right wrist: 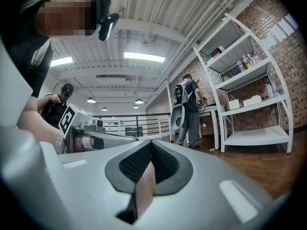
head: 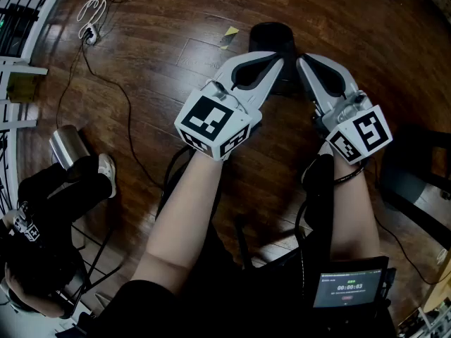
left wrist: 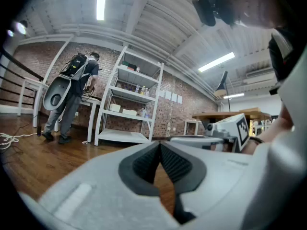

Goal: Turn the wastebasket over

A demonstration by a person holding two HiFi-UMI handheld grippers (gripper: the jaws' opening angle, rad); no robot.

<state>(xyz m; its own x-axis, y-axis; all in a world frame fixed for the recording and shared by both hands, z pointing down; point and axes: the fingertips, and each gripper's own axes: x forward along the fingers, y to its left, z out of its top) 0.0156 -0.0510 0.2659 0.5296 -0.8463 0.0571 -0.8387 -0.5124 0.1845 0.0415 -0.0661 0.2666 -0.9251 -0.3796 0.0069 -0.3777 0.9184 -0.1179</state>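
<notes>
A black wastebasket (head: 273,35) stands on the wooden floor straight ahead in the head view, its near side hidden behind the two gripper tips. My left gripper (head: 276,60) is held level just in front of it, jaws shut with nothing between them. My right gripper (head: 303,62) hangs beside it, also shut and empty. In the left gripper view the pads of the left gripper (left wrist: 159,143) meet at their tips; the basket does not show there. The right gripper view shows the right gripper (right wrist: 151,143) closed tip to tip, only floor showing in the gap behind.
A black cable (head: 120,97) runs across the floor from a white power strip (head: 89,34). A yellow scrap (head: 230,32) lies near the basket. A steel can (head: 66,145) and a seated person (head: 49,210) are at left. White shelving (left wrist: 128,104) and a standing person (left wrist: 72,97) are farther off.
</notes>
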